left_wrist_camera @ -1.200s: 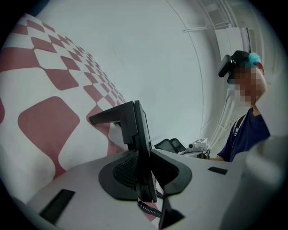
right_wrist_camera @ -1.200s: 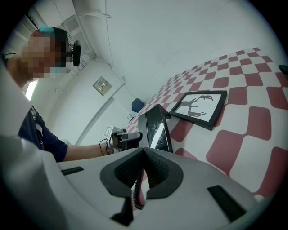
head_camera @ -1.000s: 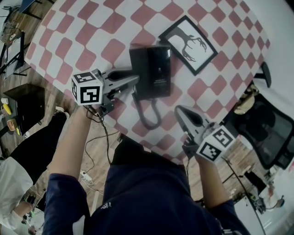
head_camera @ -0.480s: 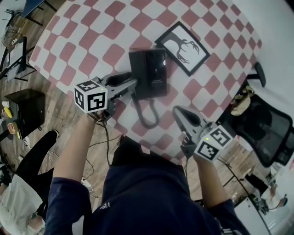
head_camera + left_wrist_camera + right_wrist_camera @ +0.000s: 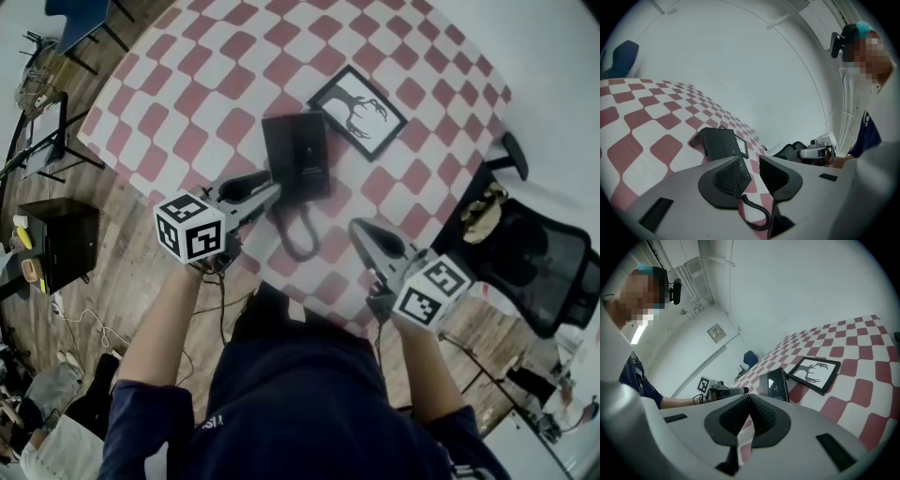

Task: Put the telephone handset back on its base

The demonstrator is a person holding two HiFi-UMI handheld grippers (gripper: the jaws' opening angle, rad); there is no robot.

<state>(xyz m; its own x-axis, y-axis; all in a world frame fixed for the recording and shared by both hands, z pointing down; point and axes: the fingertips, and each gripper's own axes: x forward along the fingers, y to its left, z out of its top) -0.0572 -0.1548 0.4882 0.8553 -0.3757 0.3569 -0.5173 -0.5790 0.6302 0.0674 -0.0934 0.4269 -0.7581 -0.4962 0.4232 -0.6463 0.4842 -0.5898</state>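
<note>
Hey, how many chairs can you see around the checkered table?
2. A black office chair stands right of the table in the head view. A blue chair stands beyond its far left corner. Others may be out of view.

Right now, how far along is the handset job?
Done, it seems: the handset lies on its base, cord trailing. In hand: nothing; the left gripper, jaws apart after just opening then narrowing slightly, is empty; the right gripper is shut, empty. Left: nothing visible.
</note>
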